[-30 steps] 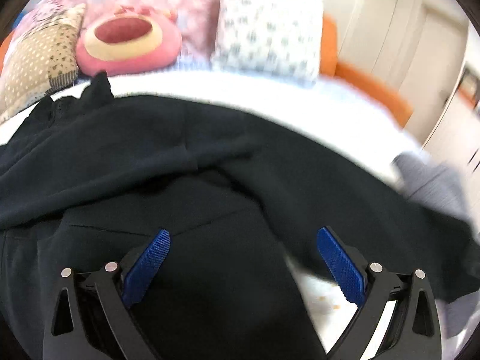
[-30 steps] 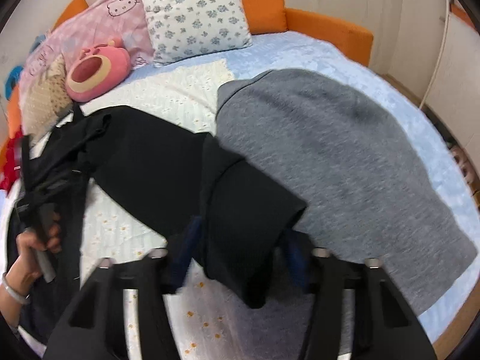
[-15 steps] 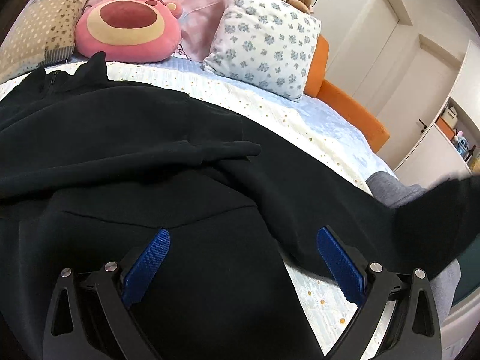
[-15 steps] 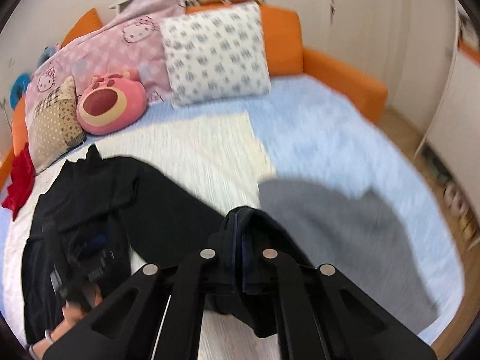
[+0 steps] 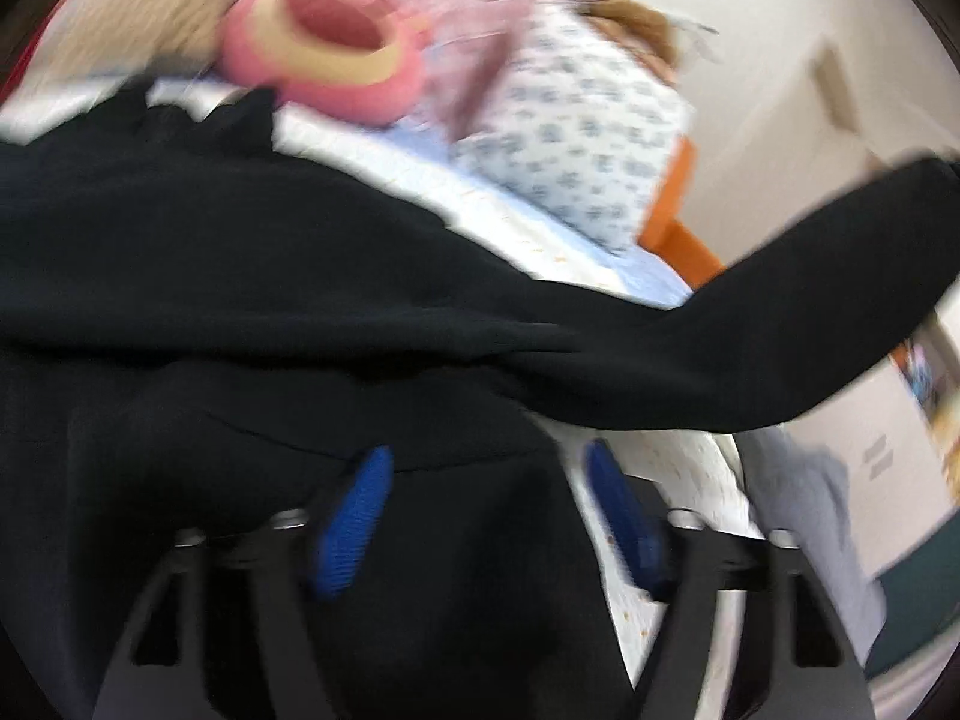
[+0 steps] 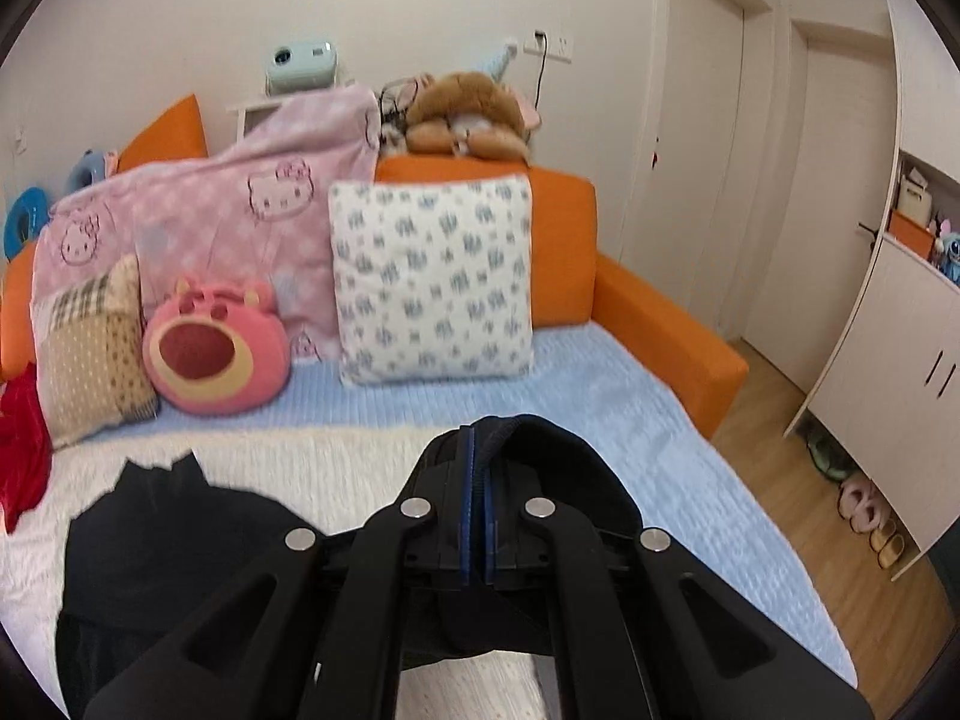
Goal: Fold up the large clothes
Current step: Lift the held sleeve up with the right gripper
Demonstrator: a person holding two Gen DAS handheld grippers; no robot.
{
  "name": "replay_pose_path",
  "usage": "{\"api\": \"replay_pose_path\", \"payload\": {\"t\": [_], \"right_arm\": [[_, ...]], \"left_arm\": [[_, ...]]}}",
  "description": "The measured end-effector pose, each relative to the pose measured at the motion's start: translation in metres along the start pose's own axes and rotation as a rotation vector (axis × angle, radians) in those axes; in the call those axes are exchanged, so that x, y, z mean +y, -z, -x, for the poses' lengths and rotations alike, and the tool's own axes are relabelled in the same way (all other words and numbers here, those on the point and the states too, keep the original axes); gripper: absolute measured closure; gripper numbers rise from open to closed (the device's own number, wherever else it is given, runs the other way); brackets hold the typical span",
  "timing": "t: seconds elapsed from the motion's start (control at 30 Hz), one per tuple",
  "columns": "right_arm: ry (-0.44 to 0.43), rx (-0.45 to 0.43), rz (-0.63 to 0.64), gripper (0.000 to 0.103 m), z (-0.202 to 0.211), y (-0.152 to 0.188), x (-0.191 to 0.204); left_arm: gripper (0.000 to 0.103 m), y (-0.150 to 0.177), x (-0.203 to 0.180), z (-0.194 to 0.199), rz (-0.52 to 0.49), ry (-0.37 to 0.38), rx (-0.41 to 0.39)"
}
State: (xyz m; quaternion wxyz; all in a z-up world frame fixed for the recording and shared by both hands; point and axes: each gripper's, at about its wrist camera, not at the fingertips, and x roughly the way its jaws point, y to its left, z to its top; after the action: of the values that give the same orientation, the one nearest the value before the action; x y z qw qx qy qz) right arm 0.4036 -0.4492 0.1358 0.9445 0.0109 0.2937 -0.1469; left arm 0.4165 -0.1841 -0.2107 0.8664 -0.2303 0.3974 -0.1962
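Observation:
A large black garment point(image 5: 252, 276) lies spread on the bed. My left gripper point(image 5: 489, 468) is open just above its body, blue pads apart, holding nothing. My right gripper point(image 6: 477, 450) is shut on the black sleeve cuff point(image 6: 540, 450) and holds it lifted above the bed. In the left wrist view the raised sleeve point(image 5: 840, 276) stretches up to the right. The rest of the garment point(image 6: 174, 540) shows at lower left in the right wrist view. The left wrist view is blurred by motion.
A grey garment point(image 5: 804, 516) lies at the bed's right side. A pink bear cushion point(image 6: 216, 354), a flowered pillow point(image 6: 435, 279), a pink blanket point(image 6: 210, 204) and a red cloth point(image 6: 21, 444) line the orange sofa bed point(image 6: 660, 324). White cabinets point(image 6: 900, 330) stand right.
My right gripper has lifted the black sleeve high off the grey garment. My left gripper's pads have come closer together and that view has tilted and blurred.

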Motion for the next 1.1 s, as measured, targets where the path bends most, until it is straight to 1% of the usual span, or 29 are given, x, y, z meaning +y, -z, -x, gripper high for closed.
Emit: {"api": "replay_pose_path", "payload": {"t": [0.07,0.1,0.17,0.23,0.3,0.33,0.37,0.4,0.43,0.47,0.5,0.53,0.57,0.63,0.67,0.73,0.77,0.83,0.87,0.93,1.03,1.1], "right_arm": [[-0.008,-0.005,-0.014,0.1,0.004,-0.014,0.001],[-0.006,-0.011,-0.018,0.1,0.007,-0.023,0.001],[0.0,-0.025,-0.034,0.1,0.013,-0.038,0.002],[-0.008,-0.03,-0.054,0.1,0.017,-0.053,0.004],[-0.011,-0.029,-0.062,0.1,0.018,-0.069,0.013],[-0.015,-0.029,-0.061,0.1,0.018,-0.079,0.021],[-0.023,-0.029,-0.058,0.1,0.019,-0.084,0.029],[-0.04,-0.031,-0.044,0.1,0.021,-0.091,0.043],[-0.045,-0.034,-0.033,0.1,0.023,-0.093,0.053],[-0.056,-0.039,-0.007,0.1,0.025,-0.096,0.071],[-0.067,-0.042,0.024,0.1,0.029,-0.097,0.089],[-0.073,-0.044,0.056,0.1,0.031,-0.097,0.108],[-0.073,-0.047,0.11,0.1,0.035,-0.096,0.134],[-0.093,-0.053,0.18,0.1,0.043,-0.092,0.173],[-0.136,-0.049,0.211,0.1,0.049,-0.088,0.199],[-0.176,-0.052,0.266,0.1,0.059,-0.081,0.24],[-0.197,-0.056,0.326,0.1,0.065,-0.071,0.273],[-0.222,-0.053,0.414,0.1,0.069,-0.054,0.325],[-0.23,-0.048,0.446,0.1,0.069,-0.045,0.344],[-0.257,-0.023,0.54,0.101,0.062,-0.017,0.399],[-0.296,0.035,0.63,0.101,0.045,0.024,0.456],[-0.316,0.071,0.696,0.101,0.029,0.059,0.501]], "left_arm": [[0.04,-0.005,0.006,0.001,0.06,0.018,0.0],[0.04,-0.005,0.003,0.0,0.051,0.008,0.005],[0.041,-0.002,-0.008,-0.002,-0.005,-0.026,0.013],[0.045,0.004,-0.027,-0.007,-0.103,-0.076,0.033],[0.045,0.009,-0.045,-0.013,-0.197,-0.123,0.053],[0.044,0.012,-0.055,-0.02,-0.257,-0.162,0.081],[0.038,0.016,-0.064,-0.029,-0.317,-0.205,0.109],[0.031,0.019,-0.069,-0.032,-0.355,-0.232,0.117],[0.028,0.024,-0.075,-0.038,-0.395,-0.258,0.13],[0.022,0.027,-0.078,-0.042,-0.429,-0.281,0.14],[0.019,0.032,-0.085,-0.048,-0.476,-0.317,0.15],[0.019,0.036,-0.089,-0.052,-0.509,-0.353,0.155],[0.018,0.038,-0.091,-0.054,-0.525,-0.37,0.156],[0.018,0.039,-0.089,-0.054,-0.526,-0.37,0.156],[0.018,0.038,-0.087,-0.053,-0.514,-0.356,0.156],[0.018,0.036,-0.083,-0.05,-0.499,-0.336,0.155],[0.018,0.037,-0.083,-0.05,-0.503,-0.339,0.154],[0.018,0.038,-0.085,-0.052,-0.519,-0.356,0.156],[0.018,0.038,-0.086,-0.052,-0.524,-0.36,0.156],[0.018,0.038,-0.086,-0.052,-0.518,-0.352,0.156],[0.013,0.036,-0.082,-0.048,-0.492,-0.295,0.157],[0.012,0.036,-0.081,-0.047,-0.489,-0.286,0.157]]}}
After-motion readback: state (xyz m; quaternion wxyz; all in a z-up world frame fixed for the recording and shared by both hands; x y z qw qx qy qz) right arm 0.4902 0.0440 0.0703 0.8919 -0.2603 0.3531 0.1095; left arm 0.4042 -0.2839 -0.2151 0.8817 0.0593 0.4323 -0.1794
